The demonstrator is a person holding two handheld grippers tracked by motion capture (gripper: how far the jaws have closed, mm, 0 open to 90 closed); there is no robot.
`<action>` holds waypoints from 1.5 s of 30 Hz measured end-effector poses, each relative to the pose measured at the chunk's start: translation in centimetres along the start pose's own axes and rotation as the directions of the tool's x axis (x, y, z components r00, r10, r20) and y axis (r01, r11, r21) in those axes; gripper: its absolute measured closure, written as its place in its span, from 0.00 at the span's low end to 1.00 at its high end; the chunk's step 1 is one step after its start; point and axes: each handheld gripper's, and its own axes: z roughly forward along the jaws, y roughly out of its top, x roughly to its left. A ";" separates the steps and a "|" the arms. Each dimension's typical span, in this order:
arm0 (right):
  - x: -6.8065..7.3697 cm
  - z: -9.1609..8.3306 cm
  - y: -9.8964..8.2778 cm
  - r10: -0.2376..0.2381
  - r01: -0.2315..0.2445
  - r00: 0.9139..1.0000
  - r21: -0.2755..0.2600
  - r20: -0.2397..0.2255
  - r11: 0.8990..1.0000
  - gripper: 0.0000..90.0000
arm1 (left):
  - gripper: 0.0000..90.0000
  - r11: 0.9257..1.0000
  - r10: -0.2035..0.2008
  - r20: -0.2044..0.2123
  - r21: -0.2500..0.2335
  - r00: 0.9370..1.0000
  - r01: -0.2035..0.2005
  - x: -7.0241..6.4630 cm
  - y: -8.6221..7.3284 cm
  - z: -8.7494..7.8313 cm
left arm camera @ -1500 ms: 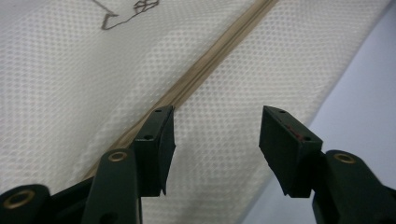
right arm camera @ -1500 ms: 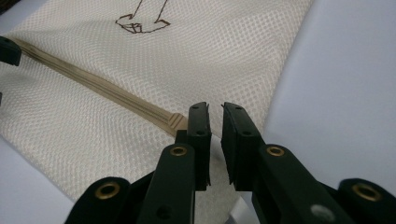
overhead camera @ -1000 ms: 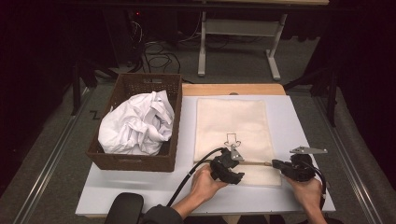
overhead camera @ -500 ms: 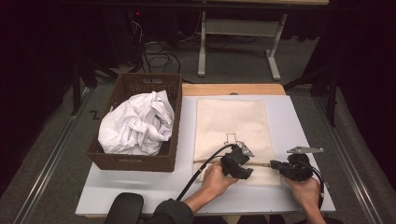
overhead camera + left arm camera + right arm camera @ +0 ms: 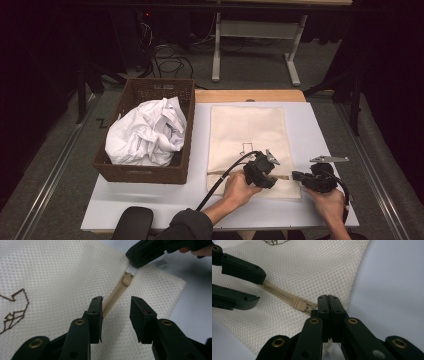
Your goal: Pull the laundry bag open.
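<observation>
A dark room surrounds the white counter [image 5: 150, 202], where the mesh bag [image 5: 247, 132] lies flat beside a basket [image 5: 145, 170], open room to its right.

Left gripper [image 5: 116, 303]: fingers narrow, just closing, astride the zipper [image 5: 115, 296], gripping nothing.

Right gripper [image 5: 327, 302]: fingers pinched on the zipper pull [image 5: 312, 308]. The soft, light mesh would likely bunch, so hold beside the zipper.

High view: fixed above the near edge of the table [image 5: 150, 205], facing forward and down, fairly far. Both gripper views: close, low, looking along own jaws from roughly opposite ends of the zipper [image 5: 117, 293], sharing mesh bag [image 5: 294, 272].
</observation>
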 end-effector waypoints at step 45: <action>-0.6 0.9 0.2 0.008 -0.006 0.998 0.038 -0.068 0.999 0.98 | 0.89 0.999 -0.047 0.106 0.008 0.993 0.047 -0.4 2.1 3.5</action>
